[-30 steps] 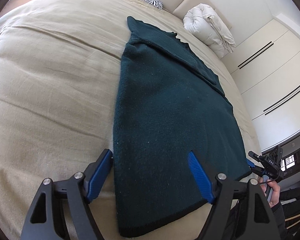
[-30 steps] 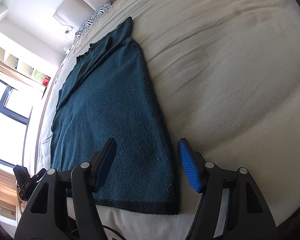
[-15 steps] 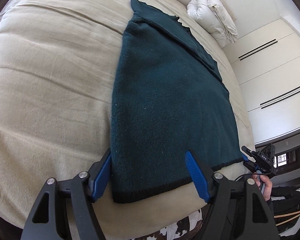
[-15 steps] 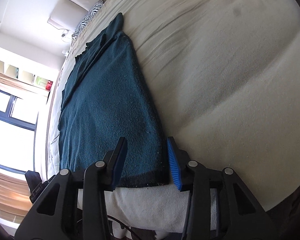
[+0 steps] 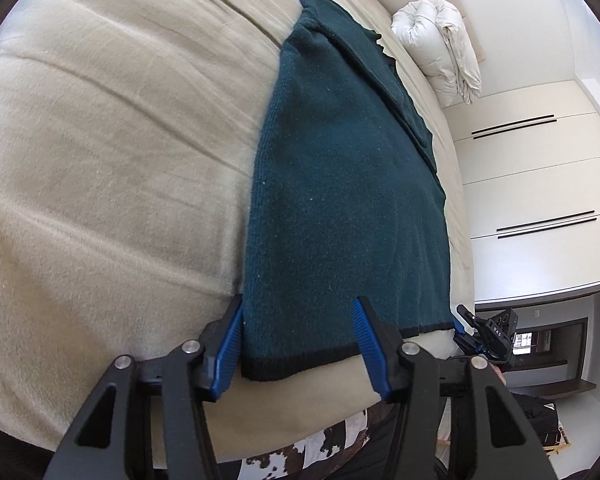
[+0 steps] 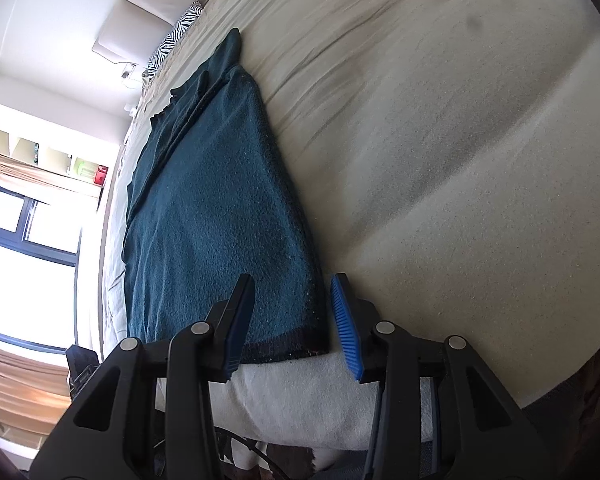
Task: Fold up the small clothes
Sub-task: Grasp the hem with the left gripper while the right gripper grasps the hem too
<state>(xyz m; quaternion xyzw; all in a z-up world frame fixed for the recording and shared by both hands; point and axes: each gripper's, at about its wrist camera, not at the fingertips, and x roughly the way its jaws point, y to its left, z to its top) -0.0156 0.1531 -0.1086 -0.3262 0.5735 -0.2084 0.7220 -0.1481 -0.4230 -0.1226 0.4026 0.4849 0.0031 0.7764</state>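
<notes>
— Surface and room?
— Beige bed [image 5: 100, 152] filling most of both views; white wardrobe [image 5: 540, 184] beyond its far side, window [image 6: 24, 232] and shelves in the right wrist view, white duvet roll [image 5: 440, 44] and a zebra pillow [image 6: 176, 38] near the headboard.
— Garment, where and which way?
— Dark teal knit [image 5: 340, 184], flat along the bed's near edge, long axis running from the hem at the foot of the bed away toward the headboard, narrowing there to a point.
— Look of it?
— Fuzzy weave, darker band at the hem, a folded flap along one long side.
— Tools?
— Left gripper [image 5: 298, 340] just been closing, fingers straddling one hem corner, pads not yet pressing. Right gripper [image 6: 294, 316] likewise narrowed, astride the other corner, gap visible beside the cloth.
</notes>
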